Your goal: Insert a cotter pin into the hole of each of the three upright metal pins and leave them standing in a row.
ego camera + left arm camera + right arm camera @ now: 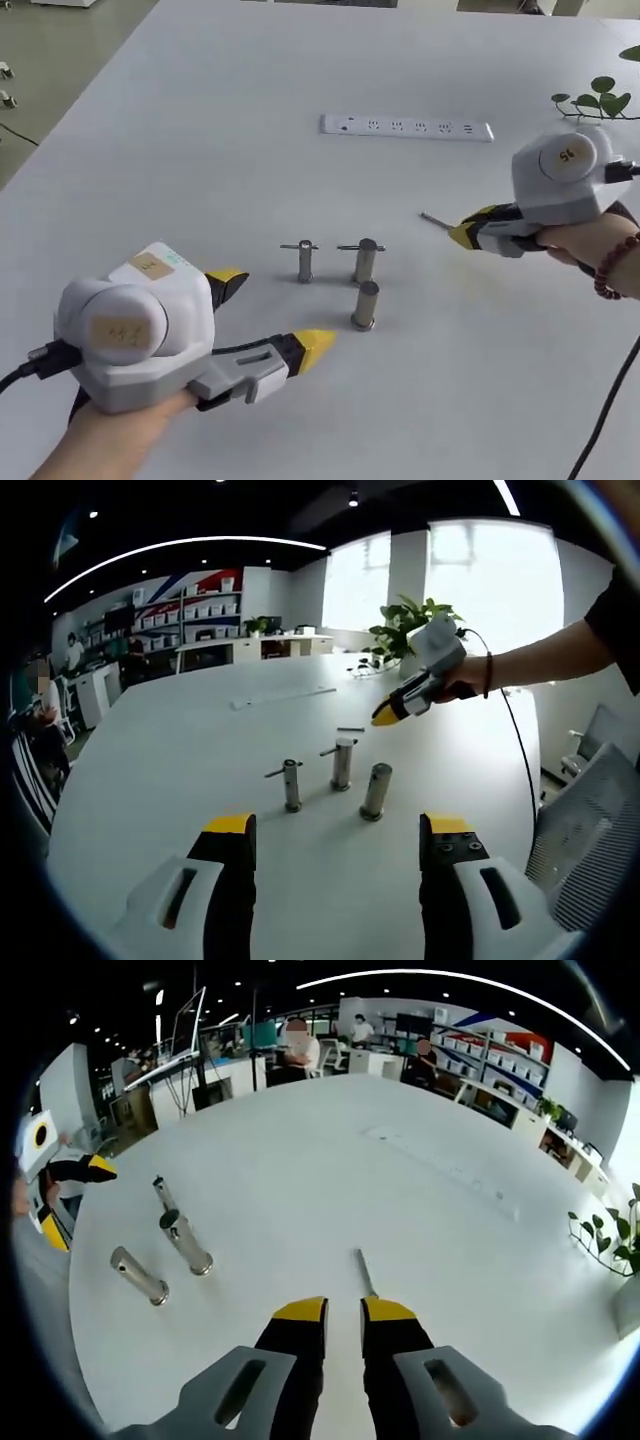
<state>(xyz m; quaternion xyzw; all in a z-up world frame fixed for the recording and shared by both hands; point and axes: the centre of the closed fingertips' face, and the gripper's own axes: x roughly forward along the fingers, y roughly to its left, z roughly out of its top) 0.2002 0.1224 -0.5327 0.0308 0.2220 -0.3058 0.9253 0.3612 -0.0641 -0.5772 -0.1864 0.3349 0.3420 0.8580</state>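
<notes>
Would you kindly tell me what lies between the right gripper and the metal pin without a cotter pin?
Nothing: in the head view, only bare table separates the right gripper, shut on a cotter pin, from that metal pin.

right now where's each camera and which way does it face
Head view: on the headset, facing forward and down at the table; the left gripper, right gripper, left hand and right hand show.
Left gripper view: on the left gripper, facing the three metal pins between its open jaws; the right gripper and forearm at right.
Right gripper view: on the right gripper, facing along its held cotter pin; the left gripper at the left edge.
All share the metal pins.
</notes>
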